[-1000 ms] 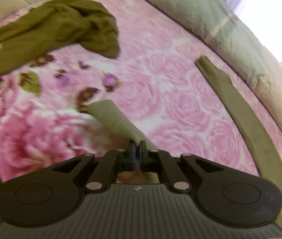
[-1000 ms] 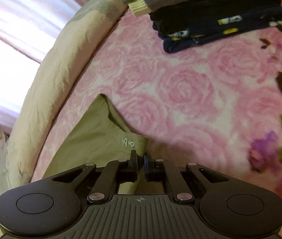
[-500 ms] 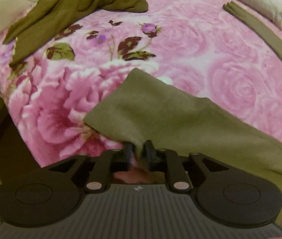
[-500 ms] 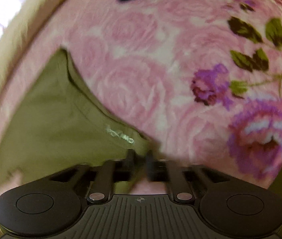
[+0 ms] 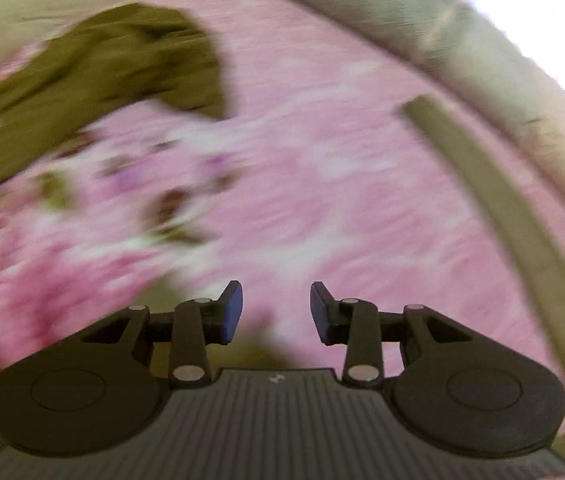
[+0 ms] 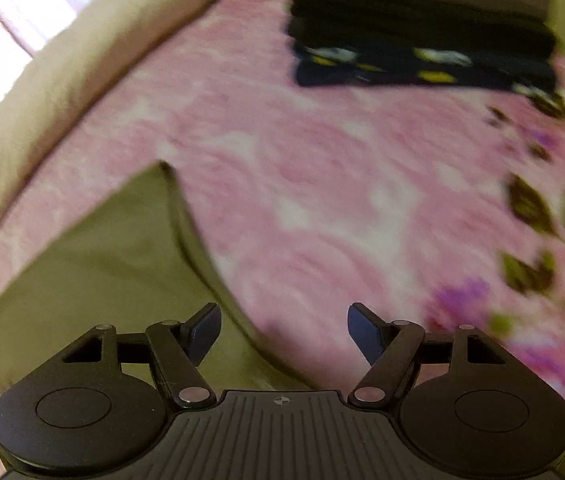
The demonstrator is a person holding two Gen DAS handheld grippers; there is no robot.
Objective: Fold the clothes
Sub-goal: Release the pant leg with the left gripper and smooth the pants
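An olive-green garment (image 6: 82,264) lies flat on the pink flowered blanket (image 6: 302,160), its edge running under my right gripper (image 6: 284,320). That gripper is open, with no cloth between its fingers. In the blurred left wrist view my left gripper (image 5: 276,300) is open and its jaws are closing, with nothing between them. A bit of olive cloth (image 5: 258,354) shows just below the left gripper. A long olive strip (image 5: 494,200) of the garment curves along the right. A second, crumpled olive garment (image 5: 114,72) lies at the far left.
A stack of folded dark clothes (image 6: 422,40) sits at the far end of the blanket in the right wrist view. A pale quilt (image 5: 402,20) borders the blanket (image 5: 322,160), with a bright window behind it. The quilt (image 6: 62,72) also runs along the left.
Both grippers were shut on the olive garment a second ago and have let it go and opened. The garment now lies on the blanket, and both views have swung.
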